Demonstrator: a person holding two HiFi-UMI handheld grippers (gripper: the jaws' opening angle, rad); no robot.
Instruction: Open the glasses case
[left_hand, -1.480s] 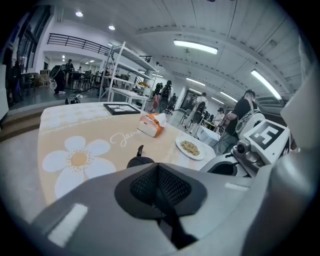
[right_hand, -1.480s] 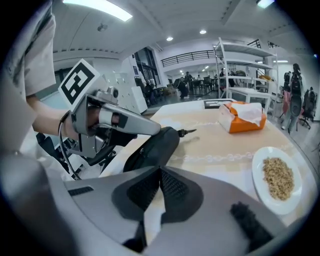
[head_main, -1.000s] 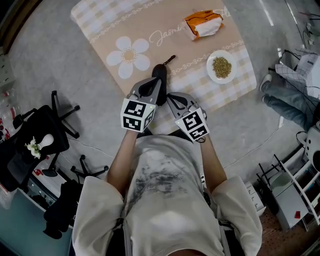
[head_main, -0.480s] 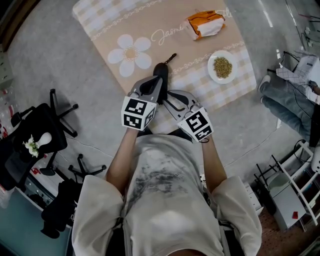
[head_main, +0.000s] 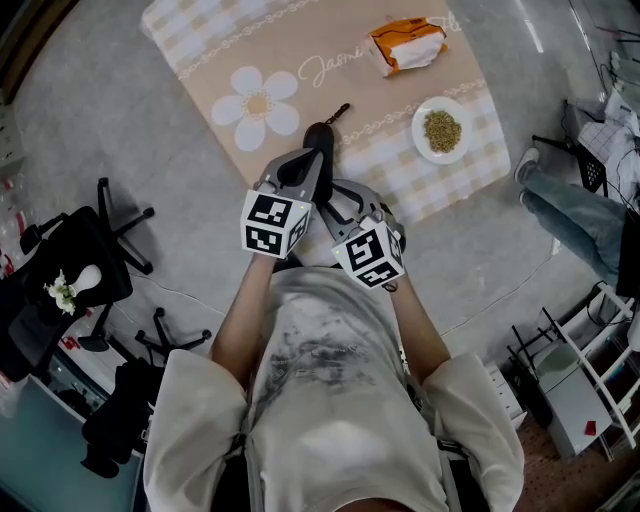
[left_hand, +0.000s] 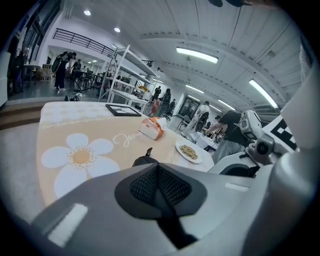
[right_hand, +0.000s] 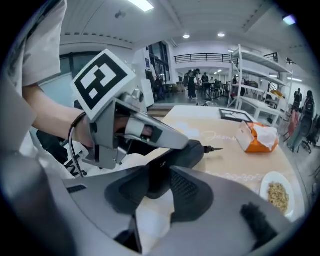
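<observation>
Case (head_main: 321, 148) lies black on the table (head_main: 300, 40), mostly covered. Its near end is under the left hand-held gripper (left_hand: 159, 182), and in that gripper's own view only a dark hump and a small tab show past the jaws. Those jaws are closed together with their tips on the case; whether they pinch any of it is hard to make out, as is whether the case is unfastened. The right hand-held gripper (right_hand: 159, 187) sits just right of the left one. Its jaws have just been opening and now stand wide, with the case's near end between them, ungripped. Beyond and to its right, a plate (head_main: 418, 128) holds grains (head_main: 442, 130), and farther off lies an orange pack (head_main: 405, 45).
</observation>
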